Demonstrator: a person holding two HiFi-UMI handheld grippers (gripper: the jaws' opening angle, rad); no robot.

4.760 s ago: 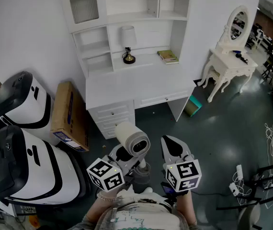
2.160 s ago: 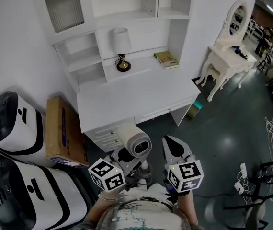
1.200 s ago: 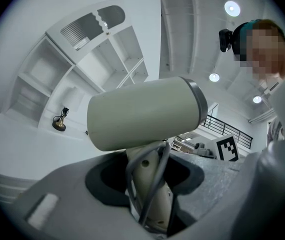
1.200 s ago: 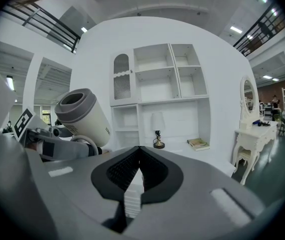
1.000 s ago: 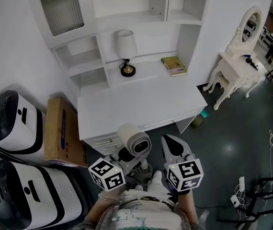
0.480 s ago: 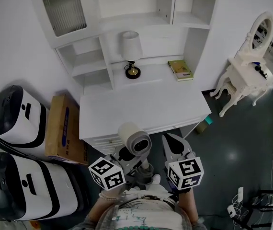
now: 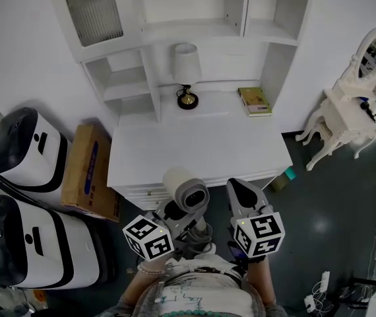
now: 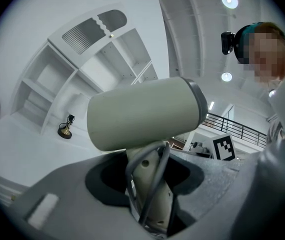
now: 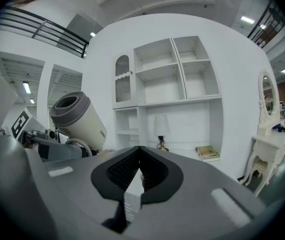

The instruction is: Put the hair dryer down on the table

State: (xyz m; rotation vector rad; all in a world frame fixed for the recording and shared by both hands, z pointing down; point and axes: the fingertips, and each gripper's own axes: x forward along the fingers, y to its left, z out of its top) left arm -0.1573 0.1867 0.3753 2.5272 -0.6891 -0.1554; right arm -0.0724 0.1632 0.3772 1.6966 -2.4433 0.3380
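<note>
There is one hair dryer (image 7: 187,191), one lamp (image 7: 187,71), one book (image 7: 255,101), one big white table (image 7: 194,152), one little dressing table (image 7: 346,114) and one brown box (image 7: 88,170). There are two grippers, the left gripper (image 7: 180,218) and the right gripper (image 7: 237,186). There are two big white-and-black machines (image 7: 23,144) (image 7: 30,243).

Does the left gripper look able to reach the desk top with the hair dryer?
Probably yes: the left gripper, shut on the hair dryer, faces bare desk top; lamp and book sit farther back.

White table (image 7: 194,150), small lamp (image 7: 187,65) and book (image 7: 256,101) at its back
</note>
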